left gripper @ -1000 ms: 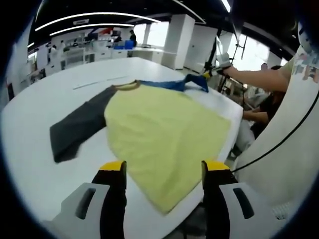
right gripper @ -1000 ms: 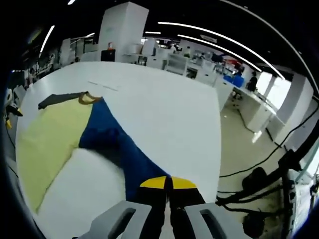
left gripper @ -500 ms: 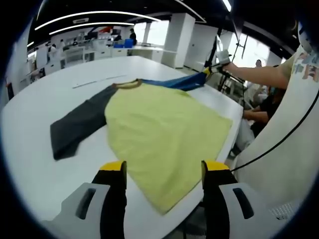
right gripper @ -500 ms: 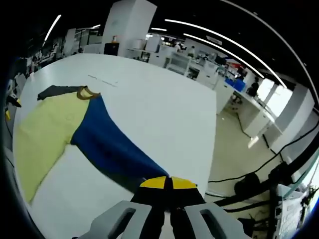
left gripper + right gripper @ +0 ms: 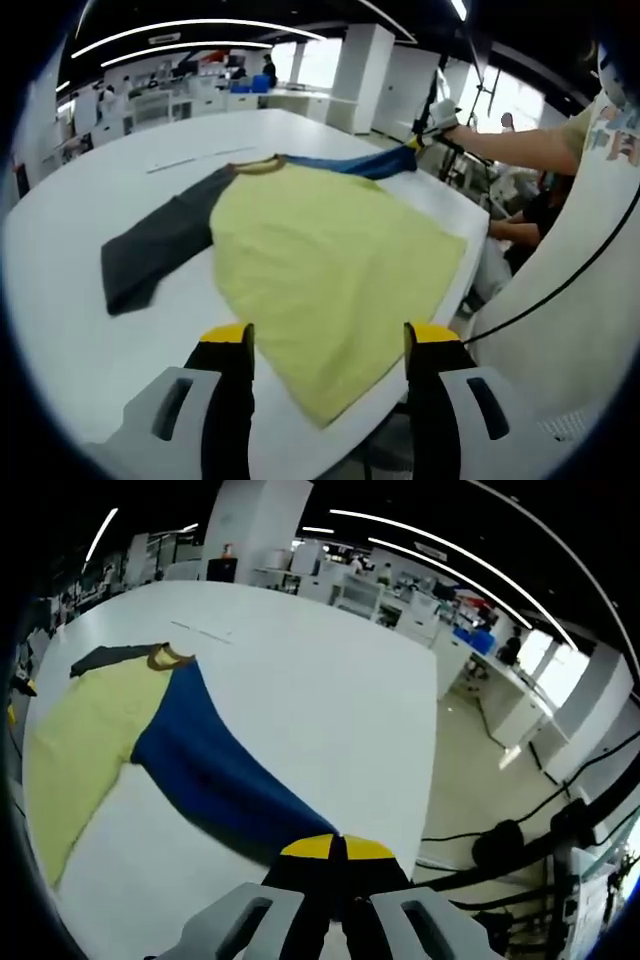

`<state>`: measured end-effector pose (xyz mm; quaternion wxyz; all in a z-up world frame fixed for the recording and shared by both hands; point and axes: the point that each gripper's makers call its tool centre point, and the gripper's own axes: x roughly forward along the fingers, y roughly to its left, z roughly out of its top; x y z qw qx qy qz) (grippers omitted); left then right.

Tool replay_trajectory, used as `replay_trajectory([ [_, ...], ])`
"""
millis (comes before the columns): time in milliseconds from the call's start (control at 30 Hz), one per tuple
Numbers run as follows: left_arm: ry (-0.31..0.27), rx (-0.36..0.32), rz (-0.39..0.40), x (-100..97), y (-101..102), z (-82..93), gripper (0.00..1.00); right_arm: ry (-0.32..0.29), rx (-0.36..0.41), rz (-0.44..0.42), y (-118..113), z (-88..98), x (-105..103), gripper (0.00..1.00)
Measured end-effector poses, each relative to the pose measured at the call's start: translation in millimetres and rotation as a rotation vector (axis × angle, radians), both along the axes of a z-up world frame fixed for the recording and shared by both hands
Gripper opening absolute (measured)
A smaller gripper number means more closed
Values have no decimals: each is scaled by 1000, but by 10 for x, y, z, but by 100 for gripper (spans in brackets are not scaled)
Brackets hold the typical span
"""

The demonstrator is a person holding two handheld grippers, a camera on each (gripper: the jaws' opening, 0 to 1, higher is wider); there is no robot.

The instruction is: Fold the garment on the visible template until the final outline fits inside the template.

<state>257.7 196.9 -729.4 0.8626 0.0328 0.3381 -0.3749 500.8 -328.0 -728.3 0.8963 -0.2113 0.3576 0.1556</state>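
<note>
Left gripper view: the left gripper (image 5: pixel 328 345) hangs with jaws apart over the near edge of the white table (image 5: pixel 70 250), where a shirt (image 5: pixel 330 250) lies flat, grey sleeve (image 5: pixel 160 245) spread toward the left edge.

Right gripper view: the right gripper (image 5: pixel 339 852) is clamped on the blue sleeve (image 5: pixel 215 770), stretched toward the table's edge.

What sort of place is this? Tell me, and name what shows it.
Probably an open-plan lab or office: long ceiling light strips, rows of desks behind, and a big white table where the shirt lies.
</note>
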Motion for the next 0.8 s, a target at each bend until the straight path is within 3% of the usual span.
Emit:
replay_trajectory([
  [800, 12, 15, 39, 85, -54, -13, 57, 8, 26, 9, -24, -147, 339, 0],
])
